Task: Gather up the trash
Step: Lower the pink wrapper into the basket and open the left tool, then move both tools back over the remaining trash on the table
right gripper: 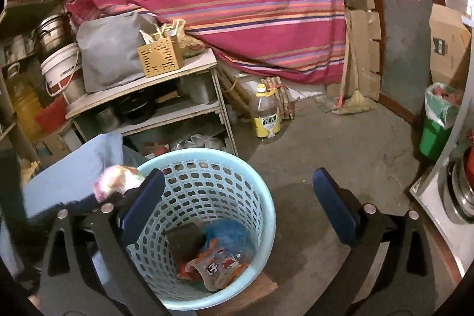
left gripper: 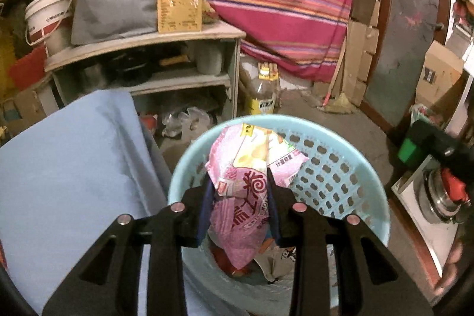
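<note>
The pink wrapper (left gripper: 240, 197) hung pinched in my left gripper (left gripper: 240, 191), just above the light-blue basket (left gripper: 349, 156), beside a blue cloth (left gripper: 68, 168). From the right wrist, my right gripper (right gripper: 238, 197) stood spread wide and empty over that basket (right gripper: 237, 168), where other scraps (right gripper: 213, 265) lay on the bottom.

— Left gripper (left gripper: 240, 188)?
— Angled downward, its fingers (left gripper: 207, 197) drawn in and pressing on a pink wrapper (left gripper: 237, 197) from both sides.
— And the right gripper (right gripper: 237, 197)?
— Also tilted down, fingers (right gripper: 333, 206) spread to their widest, nothing between them. A fingertip of the person's hand (left gripper: 451, 265) shows at the left view's edge.
</note>
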### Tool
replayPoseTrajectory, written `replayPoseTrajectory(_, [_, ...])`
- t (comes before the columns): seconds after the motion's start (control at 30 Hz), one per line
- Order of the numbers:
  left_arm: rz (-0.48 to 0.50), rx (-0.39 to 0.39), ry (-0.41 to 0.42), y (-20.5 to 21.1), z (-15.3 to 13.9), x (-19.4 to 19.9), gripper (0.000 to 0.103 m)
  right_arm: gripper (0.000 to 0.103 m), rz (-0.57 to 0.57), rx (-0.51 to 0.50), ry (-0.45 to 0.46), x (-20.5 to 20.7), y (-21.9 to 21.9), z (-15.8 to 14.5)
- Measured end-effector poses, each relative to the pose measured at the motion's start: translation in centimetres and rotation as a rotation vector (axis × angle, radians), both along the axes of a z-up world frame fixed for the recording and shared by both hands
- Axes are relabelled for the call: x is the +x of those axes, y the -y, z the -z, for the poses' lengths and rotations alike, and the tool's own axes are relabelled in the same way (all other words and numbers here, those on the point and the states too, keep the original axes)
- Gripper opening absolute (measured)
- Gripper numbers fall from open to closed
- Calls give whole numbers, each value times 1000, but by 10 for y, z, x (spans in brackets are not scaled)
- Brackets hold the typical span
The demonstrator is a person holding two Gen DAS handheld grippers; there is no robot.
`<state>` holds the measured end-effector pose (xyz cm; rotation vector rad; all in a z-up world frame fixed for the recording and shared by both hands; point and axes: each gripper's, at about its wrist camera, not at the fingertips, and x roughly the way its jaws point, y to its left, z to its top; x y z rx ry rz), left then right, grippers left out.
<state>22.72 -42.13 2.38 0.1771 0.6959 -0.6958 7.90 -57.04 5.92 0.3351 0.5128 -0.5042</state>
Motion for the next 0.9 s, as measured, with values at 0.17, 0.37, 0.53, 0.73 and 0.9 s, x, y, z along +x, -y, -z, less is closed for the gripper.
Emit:
replayPoseTrajectory(0.17, [2,29,11,10,8,2,41,98,7,20,-1,0,4,2])
replayPoseTrajectory(0.37, [-9,24,26,4,6,1,67,98,9,14,-11,3,3,3])
replayPoseTrajectory(0.53, [-27,8,23,-13,-1,-1,74,98,6,6,-18,6,0,3])
replayPoseTrajectory(0.73, [-59,10,48,-49,-13,-5,81,98,-14,-3,-21,15,-12,2])
replayPoseTrajectory(0.9, [-132,20,60,-106,-20,-2,85,98,-71,-25,-36,33,-39,2])
